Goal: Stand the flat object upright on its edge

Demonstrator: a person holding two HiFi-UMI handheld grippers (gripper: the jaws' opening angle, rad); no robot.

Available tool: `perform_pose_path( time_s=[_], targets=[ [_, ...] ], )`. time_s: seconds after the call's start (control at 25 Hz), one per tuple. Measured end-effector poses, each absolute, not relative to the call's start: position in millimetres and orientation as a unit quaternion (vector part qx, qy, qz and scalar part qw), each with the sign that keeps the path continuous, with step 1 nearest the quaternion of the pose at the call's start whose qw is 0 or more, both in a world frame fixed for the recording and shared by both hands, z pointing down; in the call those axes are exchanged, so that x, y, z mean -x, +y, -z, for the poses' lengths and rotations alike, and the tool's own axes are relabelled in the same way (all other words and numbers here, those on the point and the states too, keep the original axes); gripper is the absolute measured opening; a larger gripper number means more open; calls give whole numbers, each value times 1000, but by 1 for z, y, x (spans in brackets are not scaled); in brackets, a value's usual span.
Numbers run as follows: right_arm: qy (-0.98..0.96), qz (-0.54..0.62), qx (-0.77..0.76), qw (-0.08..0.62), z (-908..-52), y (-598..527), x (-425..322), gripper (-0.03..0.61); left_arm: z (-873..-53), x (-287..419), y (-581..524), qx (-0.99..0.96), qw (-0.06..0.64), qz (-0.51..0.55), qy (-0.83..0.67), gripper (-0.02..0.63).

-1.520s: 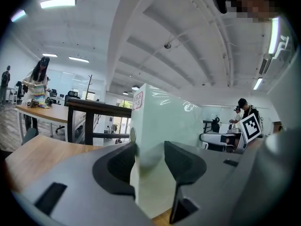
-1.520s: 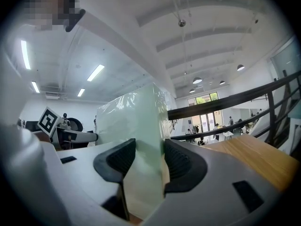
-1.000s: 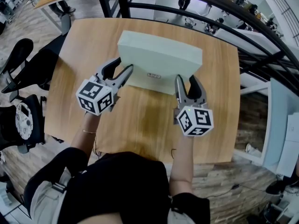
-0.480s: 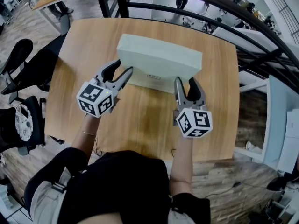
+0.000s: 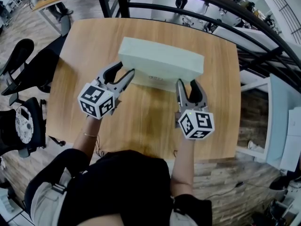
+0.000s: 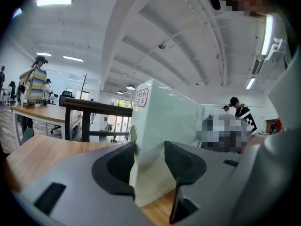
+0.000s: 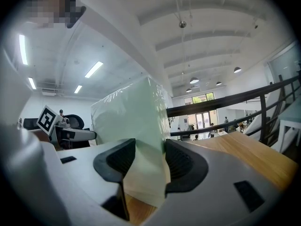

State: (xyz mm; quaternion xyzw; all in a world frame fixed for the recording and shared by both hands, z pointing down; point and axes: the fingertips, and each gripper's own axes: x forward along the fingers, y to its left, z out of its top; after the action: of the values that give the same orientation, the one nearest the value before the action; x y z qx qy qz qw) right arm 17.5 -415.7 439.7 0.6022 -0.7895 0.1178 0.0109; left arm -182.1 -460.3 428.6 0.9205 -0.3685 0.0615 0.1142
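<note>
A pale green flat box (image 5: 162, 60) in clear wrap, with a small label on one face, rises steeply from the wooden table (image 5: 141, 121), its lower edge on the wood. My left gripper (image 5: 123, 73) is shut on its left end and my right gripper (image 5: 188, 83) on its right end, one jaw on each side of the slab. In the left gripper view the box (image 6: 162, 121) fills the gap between the left gripper's (image 6: 149, 166) dark pads. The right gripper view shows the box (image 7: 129, 121) pinched the same way in the right gripper (image 7: 149, 166).
A black railing (image 5: 225, 18) curves round the table's far and right sides. Office chairs (image 5: 19, 60) stand on the floor to the left. People stand at desks far off in the room behind the railing. Bare wood lies between the box and the person's body.
The box has tipped a little further up between the two grippers. Both grippers have shifted only slightly and keep their grip.
</note>
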Motion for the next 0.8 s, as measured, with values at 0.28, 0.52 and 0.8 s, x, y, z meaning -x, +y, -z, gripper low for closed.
perform_pose_path(
  time_s=[0.28, 0.52, 0.8],
  targets=[
    [-787, -128, -603, 13, -441, -413, -15, 190, -434, 183, -457, -922, 132, -80, -354, 202],
    [-786, -133, -604, 18, -439, -409, -16, 190, -431, 188, -456, -919, 132, -81, -363, 202],
    [-783, -133, -607, 15, -435, -402, -14, 190, -428, 196, -452, -918, 134, -74, -365, 202]
  ],
)
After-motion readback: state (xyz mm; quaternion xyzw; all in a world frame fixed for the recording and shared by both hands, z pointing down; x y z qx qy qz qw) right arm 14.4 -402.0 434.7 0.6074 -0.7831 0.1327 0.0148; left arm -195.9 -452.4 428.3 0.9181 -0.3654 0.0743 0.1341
